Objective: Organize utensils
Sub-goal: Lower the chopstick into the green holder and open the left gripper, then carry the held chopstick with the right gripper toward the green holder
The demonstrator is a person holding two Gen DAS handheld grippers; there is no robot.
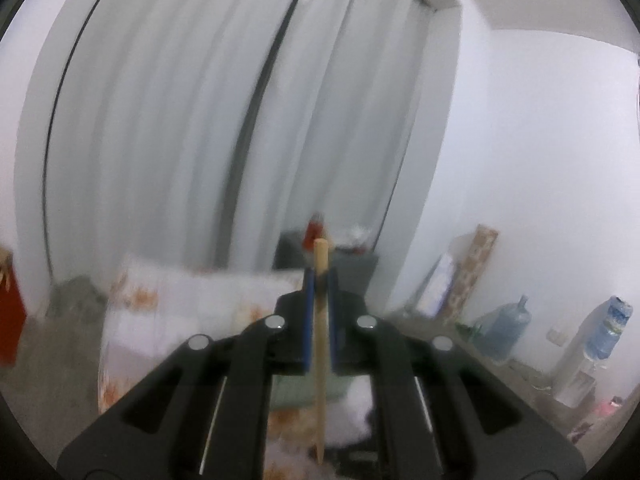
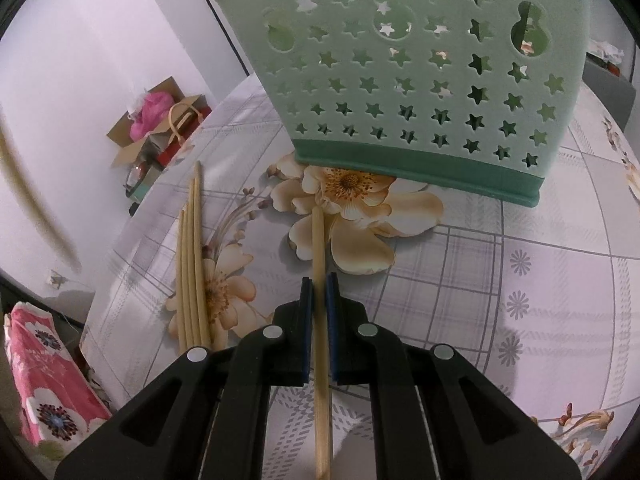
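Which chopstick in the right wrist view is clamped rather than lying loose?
The single chopstick between the right gripper pads, pointing toward the green basket; the other chopsticks lie bundled on the tablecloth.

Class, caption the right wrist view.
Right gripper shut on a chopstick before the green basket; spare chopsticks lie alongside.

Left gripper (image 1: 319,280): black frame, blue pads closed on a wooden chopstick (image 1: 320,344), which runs lengthwise between them, blunt end projecting past the tips. View blurred.
Curtains (image 1: 192,120): pale grey, full height, behind.
Table (image 1: 192,300): floral cloth, below and left of the gripper.
Green holder (image 1: 292,394): small part visible under the jaws.
Water bottles: one blue on the floor (image 1: 506,324), one inverted on a dispenser (image 1: 610,326), at the right wall.
Red object (image 1: 10,308): left edge, unidentifiable.
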